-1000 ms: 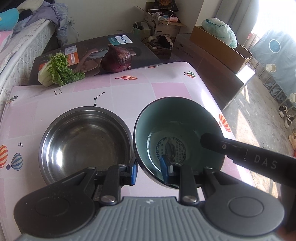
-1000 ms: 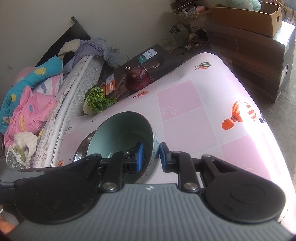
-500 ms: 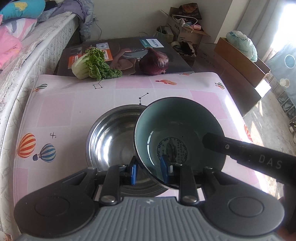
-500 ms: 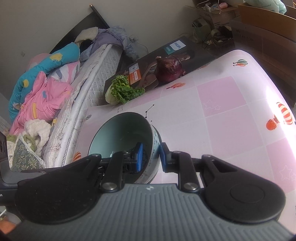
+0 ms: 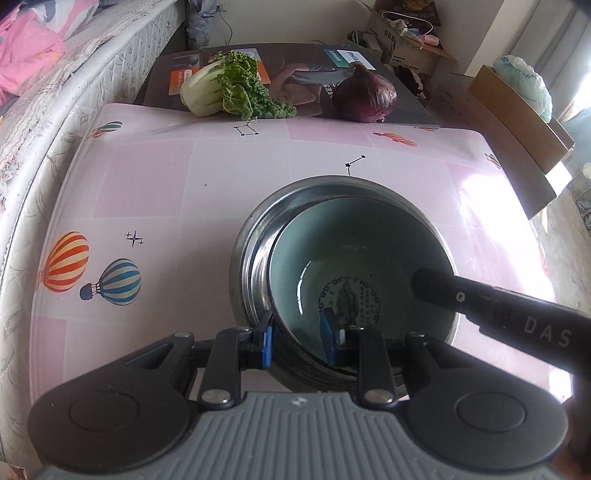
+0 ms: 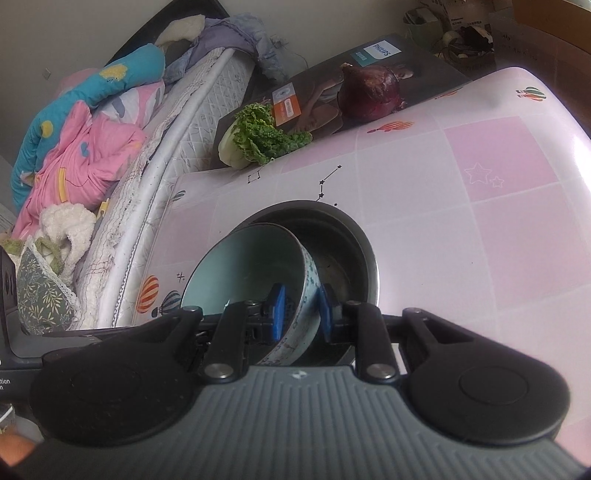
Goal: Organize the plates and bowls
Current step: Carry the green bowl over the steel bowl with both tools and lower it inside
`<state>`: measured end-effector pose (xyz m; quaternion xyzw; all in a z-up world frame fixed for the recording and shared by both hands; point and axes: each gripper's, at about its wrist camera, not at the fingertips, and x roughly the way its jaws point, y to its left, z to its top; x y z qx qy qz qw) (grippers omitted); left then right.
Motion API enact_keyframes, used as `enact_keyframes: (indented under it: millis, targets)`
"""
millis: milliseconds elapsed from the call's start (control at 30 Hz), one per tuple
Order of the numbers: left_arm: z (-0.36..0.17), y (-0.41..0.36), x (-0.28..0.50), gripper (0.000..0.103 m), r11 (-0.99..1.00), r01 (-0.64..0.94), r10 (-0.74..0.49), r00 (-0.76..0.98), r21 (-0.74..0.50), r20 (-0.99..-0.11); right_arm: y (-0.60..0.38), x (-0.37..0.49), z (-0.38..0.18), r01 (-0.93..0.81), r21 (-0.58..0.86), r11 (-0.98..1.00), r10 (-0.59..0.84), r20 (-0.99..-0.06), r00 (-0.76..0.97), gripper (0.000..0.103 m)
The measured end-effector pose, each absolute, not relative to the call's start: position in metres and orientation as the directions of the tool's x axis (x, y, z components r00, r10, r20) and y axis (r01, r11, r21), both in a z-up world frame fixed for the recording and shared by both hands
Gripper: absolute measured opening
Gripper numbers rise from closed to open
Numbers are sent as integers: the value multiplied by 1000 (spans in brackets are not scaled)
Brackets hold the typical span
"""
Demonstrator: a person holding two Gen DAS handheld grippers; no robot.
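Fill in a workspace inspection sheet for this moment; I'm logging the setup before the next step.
Surface: pink tablecloth with balloon prints.
Job's things: ceramic bowl, pale green inside, tilted within the steel bowl.
Clutter: leafy cabbage and red onion on a printed box at the far edge.
Grippers: left gripper and right gripper each clamp the ceramic bowl's rim, one pad inside and one outside.
Cables: a cord hangs by the far wall.
Surroundings: mattress with bedding; cardboard boxes on the floor.
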<state>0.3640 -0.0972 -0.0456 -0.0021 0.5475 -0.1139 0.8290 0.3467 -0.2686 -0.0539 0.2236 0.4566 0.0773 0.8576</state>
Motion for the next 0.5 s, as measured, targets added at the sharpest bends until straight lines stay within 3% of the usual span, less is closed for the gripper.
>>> enact_keyframes:
  millis: [233, 500]
  targets:
    - [-54, -105, 365, 26, 968, 223, -195, 372, -117, -908, -276, 354, -69, 90, 442, 893, 320, -761, 564, 19]
    - [-39, -106, 364, 39, 963, 239, -219, 416, -127, -883, -285, 358, -73, 120, 487, 865, 341, -746, 572, 22]
